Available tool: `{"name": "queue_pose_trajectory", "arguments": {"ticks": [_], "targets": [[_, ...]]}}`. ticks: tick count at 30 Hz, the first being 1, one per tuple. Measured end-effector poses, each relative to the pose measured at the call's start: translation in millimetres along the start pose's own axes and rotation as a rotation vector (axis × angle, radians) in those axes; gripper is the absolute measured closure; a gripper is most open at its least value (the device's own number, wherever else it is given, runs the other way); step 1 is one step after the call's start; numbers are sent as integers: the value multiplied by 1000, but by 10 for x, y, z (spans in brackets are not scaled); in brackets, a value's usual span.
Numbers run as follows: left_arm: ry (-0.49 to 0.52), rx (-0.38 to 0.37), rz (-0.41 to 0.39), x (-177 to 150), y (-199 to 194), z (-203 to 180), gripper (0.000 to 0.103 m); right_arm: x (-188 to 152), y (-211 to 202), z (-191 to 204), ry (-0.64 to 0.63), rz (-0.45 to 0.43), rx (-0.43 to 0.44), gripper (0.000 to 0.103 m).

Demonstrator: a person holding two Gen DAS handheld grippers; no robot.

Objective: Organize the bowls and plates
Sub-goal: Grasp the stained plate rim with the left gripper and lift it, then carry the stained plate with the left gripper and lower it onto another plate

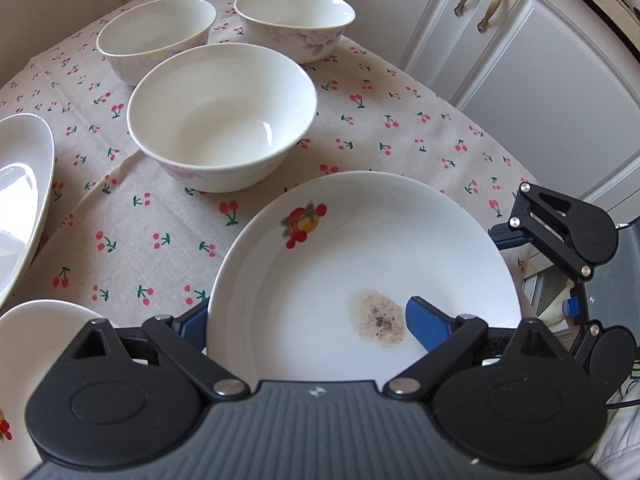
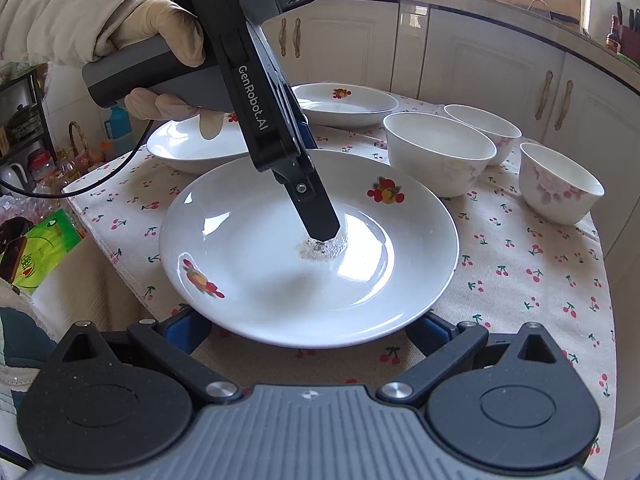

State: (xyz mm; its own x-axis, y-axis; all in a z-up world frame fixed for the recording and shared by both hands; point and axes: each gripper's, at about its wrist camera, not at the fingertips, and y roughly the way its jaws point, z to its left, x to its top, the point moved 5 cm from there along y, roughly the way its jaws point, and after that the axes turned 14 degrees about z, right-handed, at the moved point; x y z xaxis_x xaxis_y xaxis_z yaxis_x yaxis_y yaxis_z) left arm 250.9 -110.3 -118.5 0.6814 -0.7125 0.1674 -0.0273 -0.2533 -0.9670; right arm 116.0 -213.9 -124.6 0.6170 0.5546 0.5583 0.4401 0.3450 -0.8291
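Observation:
A white plate point(image 1: 360, 264) with fruit prints and a speckled smear lies on the cherry-print tablecloth; it also shows in the right wrist view point(image 2: 280, 280). My left gripper point(image 1: 308, 320) grips its rim, one blue finger on top point(image 1: 428, 324) and one underneath; in the right wrist view that gripper point(image 2: 320, 224) reaches into the plate. My right gripper point(image 2: 308, 332) is open, its fingers on either side of the plate's near edge and below the rim. Three white bowls point(image 1: 222, 116) point(image 1: 156, 38) point(image 1: 294, 20) stand behind.
Two more fruit-print plates point(image 2: 344, 104) point(image 2: 192, 144) lie at the back left of the table. The tablecloth point(image 1: 120, 216) covers the table, whose right edge drops off near white cupboards point(image 1: 540, 80). A green packet point(image 2: 44, 244) lies off the left edge.

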Motion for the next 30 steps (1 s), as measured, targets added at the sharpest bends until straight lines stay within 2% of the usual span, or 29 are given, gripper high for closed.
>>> {"name": "queue_pose_trajectory", "arguments": {"ticks": [15, 30], "targets": [[-18, 9, -79, -128, -343, 14, 7, 200, -216, 30, -13, -17, 12, 0], [-130, 43, -161, -608, -709, 482, 7, 705, -69, 357, -106, -25, 46, 0]]}}
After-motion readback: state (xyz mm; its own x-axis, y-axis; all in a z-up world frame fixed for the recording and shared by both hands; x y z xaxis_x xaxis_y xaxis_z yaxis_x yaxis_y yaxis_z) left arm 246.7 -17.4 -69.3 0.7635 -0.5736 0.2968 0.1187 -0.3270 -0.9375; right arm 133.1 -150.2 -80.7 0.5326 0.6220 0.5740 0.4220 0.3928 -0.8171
